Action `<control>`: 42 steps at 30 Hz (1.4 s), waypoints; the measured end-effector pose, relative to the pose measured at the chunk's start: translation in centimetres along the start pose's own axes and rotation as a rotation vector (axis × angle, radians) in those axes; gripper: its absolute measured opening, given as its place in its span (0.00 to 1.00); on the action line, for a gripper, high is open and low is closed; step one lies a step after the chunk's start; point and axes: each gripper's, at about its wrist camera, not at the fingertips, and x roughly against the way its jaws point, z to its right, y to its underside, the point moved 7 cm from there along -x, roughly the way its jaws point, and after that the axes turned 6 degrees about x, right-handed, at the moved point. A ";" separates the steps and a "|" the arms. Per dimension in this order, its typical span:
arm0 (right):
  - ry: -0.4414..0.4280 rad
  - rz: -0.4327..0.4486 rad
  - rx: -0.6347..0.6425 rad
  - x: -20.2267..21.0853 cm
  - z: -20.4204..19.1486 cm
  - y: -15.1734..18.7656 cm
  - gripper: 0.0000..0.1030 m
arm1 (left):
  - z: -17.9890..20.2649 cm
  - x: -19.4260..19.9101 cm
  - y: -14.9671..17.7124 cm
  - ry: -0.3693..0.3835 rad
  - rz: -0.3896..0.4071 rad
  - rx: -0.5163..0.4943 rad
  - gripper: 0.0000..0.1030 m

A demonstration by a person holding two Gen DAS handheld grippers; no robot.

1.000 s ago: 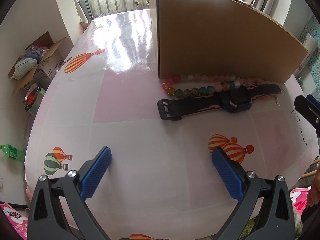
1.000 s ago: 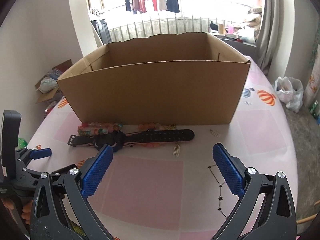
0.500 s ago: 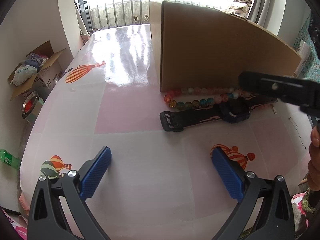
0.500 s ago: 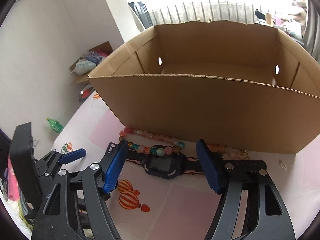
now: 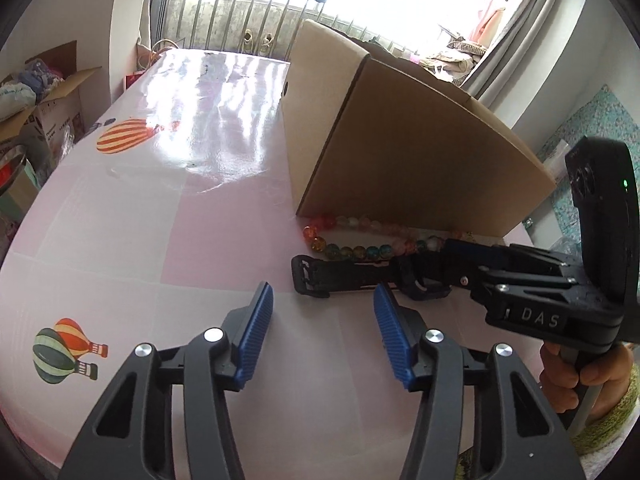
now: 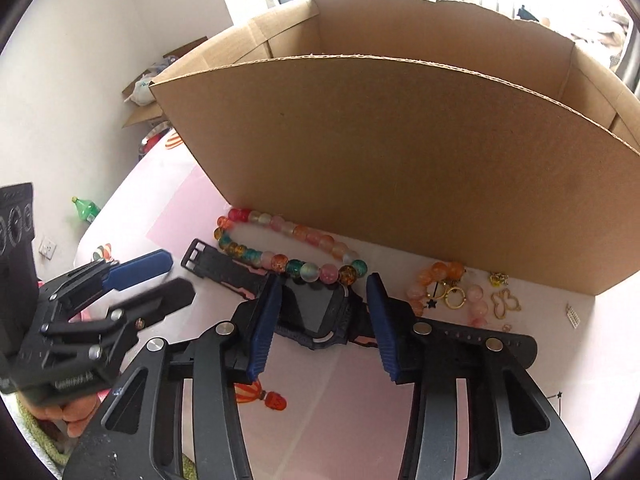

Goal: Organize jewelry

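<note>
Beside the cardboard box (image 6: 400, 168), the right gripper (image 6: 320, 312) is closing around the black watch (image 6: 316, 316); the left gripper (image 5: 324, 320) is closing on nothing

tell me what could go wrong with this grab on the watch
The right claw is closing around the watch face, and the bead bracelet lies right against it, so a bead may get pinched or dragged along. The long strap could snag the gold charms when lifted. The cardboard box wall is tall and close; the dangling watch might hit it.
</note>
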 end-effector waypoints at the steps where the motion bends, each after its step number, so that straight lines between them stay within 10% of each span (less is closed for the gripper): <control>1: -0.002 -0.004 -0.001 0.0 -0.2 0.1 0.37 | -0.1 -0.1 -0.2 0.009 -0.004 0.017 0.48; 18: -0.031 0.030 0.000 1.6 -0.2 2.8 0.37 | 1.3 -0.7 -1.3 0.332 -0.077 0.229 0.42; 24: -0.051 0.040 -0.006 1.7 0.6 3.4 0.37 | 2.0 -1.7 -1.1 0.229 -0.078 0.179 0.36; 29: -0.059 0.044 -0.010 1.9 1.0 3.1 0.37 | 2.7 -1.0 -1.1 0.080 -0.025 0.063 0.10; 42: -0.048 0.113 -0.026 5.8 2.2 4.3 0.40 | 4.4 0.8 2.5 -0.199 0.008 -0.211 0.06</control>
